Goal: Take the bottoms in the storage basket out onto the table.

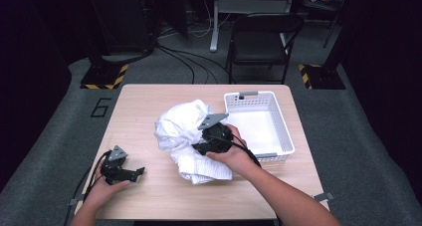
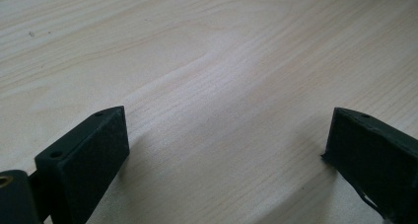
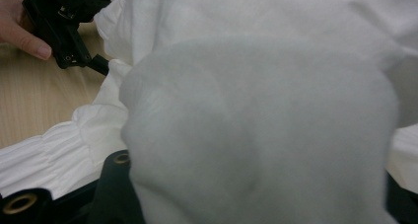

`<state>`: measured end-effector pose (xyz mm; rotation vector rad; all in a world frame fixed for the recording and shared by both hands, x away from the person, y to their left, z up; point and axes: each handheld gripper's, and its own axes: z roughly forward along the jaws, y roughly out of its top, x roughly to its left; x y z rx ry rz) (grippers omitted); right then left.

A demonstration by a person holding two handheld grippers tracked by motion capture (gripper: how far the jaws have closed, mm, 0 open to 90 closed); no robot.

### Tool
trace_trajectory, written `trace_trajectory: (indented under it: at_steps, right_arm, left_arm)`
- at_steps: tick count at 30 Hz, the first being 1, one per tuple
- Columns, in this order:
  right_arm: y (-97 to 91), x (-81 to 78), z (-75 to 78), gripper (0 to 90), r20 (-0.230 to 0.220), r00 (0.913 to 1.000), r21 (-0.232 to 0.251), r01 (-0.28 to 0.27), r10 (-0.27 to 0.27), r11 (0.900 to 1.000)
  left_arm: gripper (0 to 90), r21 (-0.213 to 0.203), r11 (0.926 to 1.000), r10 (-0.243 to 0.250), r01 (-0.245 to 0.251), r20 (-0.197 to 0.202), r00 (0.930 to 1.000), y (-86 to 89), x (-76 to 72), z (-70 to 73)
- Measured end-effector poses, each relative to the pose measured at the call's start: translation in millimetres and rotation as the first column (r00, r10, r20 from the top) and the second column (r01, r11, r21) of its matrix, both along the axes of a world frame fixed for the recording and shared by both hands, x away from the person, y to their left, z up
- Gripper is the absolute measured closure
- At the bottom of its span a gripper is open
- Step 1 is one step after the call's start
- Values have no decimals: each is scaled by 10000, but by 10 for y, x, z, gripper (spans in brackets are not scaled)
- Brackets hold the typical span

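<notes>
Lying crumpled mid-bench (image 1: 144, 99), the white cloth (image 1: 180, 124) is running near-to-far. The right claw (image 1: 198, 147) is pinching it; the left claw (image 1: 141, 172) is resting spread.

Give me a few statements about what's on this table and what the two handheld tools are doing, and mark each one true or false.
1. The white basket has nothing in it. True.
2. The white cloth lies inside the basket. False: it sits bunched on the table, beside the basket.
3. The left gripper has its jaws spread wide over bare wood. True.
4. The left gripper is pinching the cloth. False: it is apart from the cloth, near the table's front left corner.
5. The right gripper is at the cloth, with fabric bulging right in front of its camera. True; whether its jaws are clamped is hidden by the fabric.
</notes>
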<state>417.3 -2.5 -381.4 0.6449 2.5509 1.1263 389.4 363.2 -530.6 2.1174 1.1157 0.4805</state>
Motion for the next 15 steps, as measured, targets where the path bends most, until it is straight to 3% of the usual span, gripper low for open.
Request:
trace_trajectory:
  at_steps: [15]
  right_arm:
    - [83, -51, -160, 445, -235, 9997, 13, 39, -38, 10000]
  left_arm:
    - [26, -20, 10000, -3, 3, -20, 10000, 0, 0, 1]
